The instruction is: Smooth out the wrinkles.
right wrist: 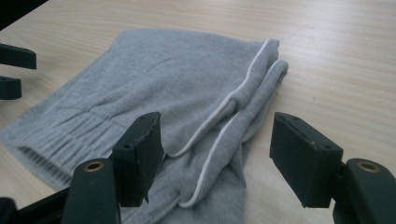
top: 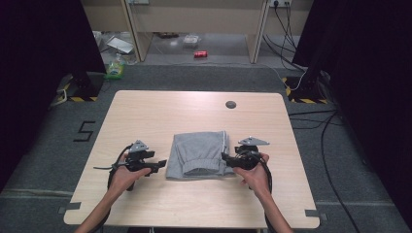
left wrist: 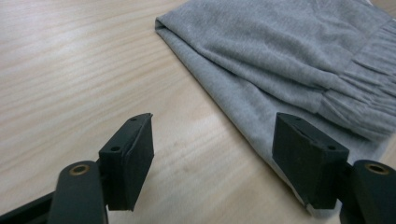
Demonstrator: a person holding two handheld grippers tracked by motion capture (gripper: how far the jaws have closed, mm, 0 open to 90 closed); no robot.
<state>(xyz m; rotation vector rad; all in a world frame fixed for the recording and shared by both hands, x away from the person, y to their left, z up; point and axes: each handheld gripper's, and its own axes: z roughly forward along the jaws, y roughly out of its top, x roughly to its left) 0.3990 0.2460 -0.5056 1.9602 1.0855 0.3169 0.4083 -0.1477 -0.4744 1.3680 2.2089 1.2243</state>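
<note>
A folded grey garment [top: 199,154] with white piping and an elastic waistband lies flat on the wooden table, near its front middle. My left gripper [top: 163,164] is just left of it, held low, open. In the left gripper view the garment's [left wrist: 289,51] edge runs between the jaws of the left gripper [left wrist: 212,126]; one jaw is over the cloth's corner and nothing is pressed. My right gripper [top: 226,158] sits at the garment's right edge, open. In the right gripper view the right gripper's [right wrist: 217,123] jaws straddle the piped folded edge of the garment [right wrist: 177,84] without touching it.
The table [top: 145,111] has a round grey cable cap [top: 231,104] near its far edge. On the floor beyond lie a red can [top: 200,54] and a green bottle [top: 115,68]. Black stand bases flank the table, with cables [top: 325,126] to the right.
</note>
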